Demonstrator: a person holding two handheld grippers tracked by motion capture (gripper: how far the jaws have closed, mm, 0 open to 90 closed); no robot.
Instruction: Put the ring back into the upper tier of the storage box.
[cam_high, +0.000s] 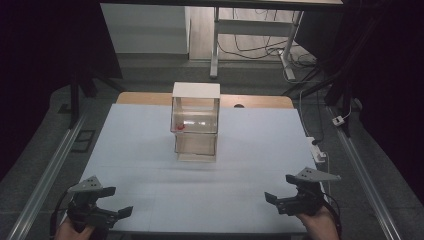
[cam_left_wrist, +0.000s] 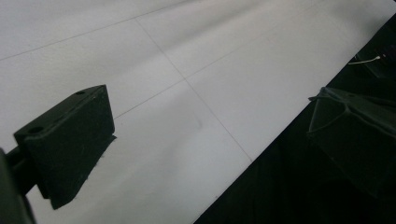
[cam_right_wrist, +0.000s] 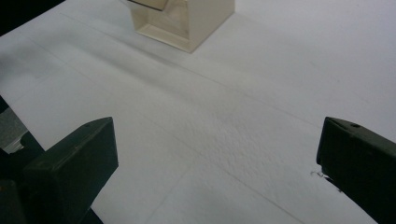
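A tall see-through box (cam_high: 195, 122) with a white top and something small and red (cam_high: 179, 127) inside stands far from both grippers (cam_high: 102, 212) (cam_high: 287, 200), whose jaws are wide apart and hold nothing.

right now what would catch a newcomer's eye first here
The clear two-tier box with a white top stands upright near the middle of the white table, toward its far side, with a small red thing inside its upper tier at the left. At the near edge, the left gripper and right gripper are each held in a hand, both open and empty, well apart from the box.
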